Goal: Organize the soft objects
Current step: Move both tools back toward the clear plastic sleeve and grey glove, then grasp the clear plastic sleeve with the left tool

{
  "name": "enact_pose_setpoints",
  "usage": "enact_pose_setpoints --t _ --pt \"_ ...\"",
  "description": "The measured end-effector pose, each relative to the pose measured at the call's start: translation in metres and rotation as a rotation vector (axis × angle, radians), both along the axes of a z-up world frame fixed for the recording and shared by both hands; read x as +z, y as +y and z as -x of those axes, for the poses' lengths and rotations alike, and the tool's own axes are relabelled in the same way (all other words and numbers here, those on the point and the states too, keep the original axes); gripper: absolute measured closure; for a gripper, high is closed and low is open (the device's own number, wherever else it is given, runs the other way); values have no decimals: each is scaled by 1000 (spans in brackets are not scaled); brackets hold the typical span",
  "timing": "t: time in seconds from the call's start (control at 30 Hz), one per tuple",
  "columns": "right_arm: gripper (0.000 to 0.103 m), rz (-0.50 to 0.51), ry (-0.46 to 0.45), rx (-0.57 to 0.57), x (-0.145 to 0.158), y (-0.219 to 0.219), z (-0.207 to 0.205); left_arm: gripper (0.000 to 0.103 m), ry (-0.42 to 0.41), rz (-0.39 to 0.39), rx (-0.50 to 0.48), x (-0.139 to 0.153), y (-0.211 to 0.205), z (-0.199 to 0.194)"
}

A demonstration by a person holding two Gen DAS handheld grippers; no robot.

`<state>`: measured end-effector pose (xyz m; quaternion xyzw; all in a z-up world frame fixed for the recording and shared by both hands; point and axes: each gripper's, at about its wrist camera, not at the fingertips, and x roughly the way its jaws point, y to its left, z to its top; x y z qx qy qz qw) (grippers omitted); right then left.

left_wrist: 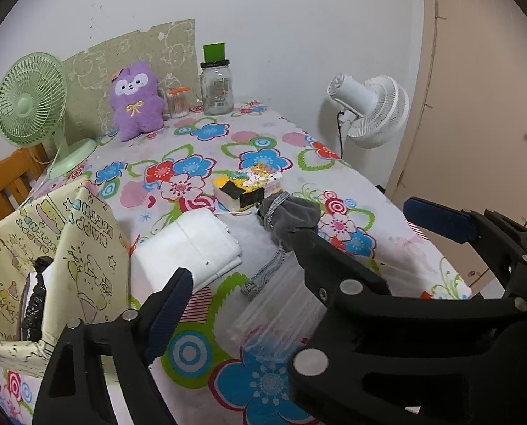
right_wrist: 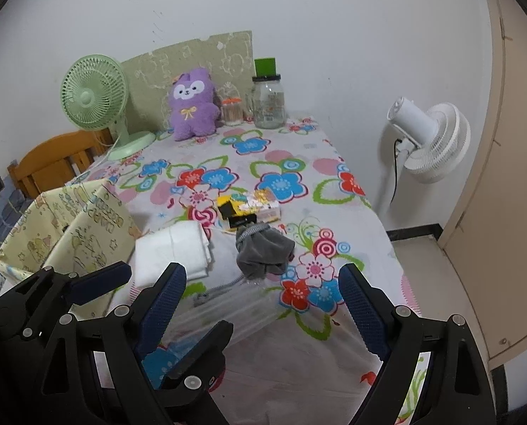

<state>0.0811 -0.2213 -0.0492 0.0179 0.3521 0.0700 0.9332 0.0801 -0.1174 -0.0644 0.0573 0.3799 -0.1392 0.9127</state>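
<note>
While both tools hover with nothing between their fingers, the flowered table (right_wrist: 298,372) carries everything. One yellow fabric bin (right_wrist: 82,233) stands at its left edge. Just right of the bin lies one folded white cloth (right_wrist: 174,251), long axis running toward the wall. Right of that sits one grey drawstring pouch (right_wrist: 263,249), cord trailing toward the cameras. Left gripper (left_wrist: 291,265) and right gripper (right_wrist: 259,294) stand spread apart.
</note>
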Motion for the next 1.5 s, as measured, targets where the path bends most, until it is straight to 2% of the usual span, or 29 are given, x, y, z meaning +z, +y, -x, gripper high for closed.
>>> enact_pose_setpoints --t 0.57,0.8,0.93,1.03,1.2,1.37,1.5 --pt "13 -24 76 14 -33 -3 -13 21 84 -14 -12 -33 1 -12" --pt "13 -23 106 -1 -45 -8 -19 32 107 -27 -31 -43 -5 -15" --pt "13 -24 121 -5 -50 -9 -22 34 112 -22 -43 -45 -9 -15" --pt "13 -22 128 -8 -53 -10 -24 41 117 -23 -52 -46 -11 -17" --pt "13 -28 134 -12 -55 -12 -25 70 136 -26 -88 -46 -15 -15" --pt "13 -27 126 -16 -53 -14 -25 85 139 -31 -97 -44 -17 -12" --pt "13 -26 120 -14 -51 -13 -22 86 136 -31 -89 -41 -14 -9"
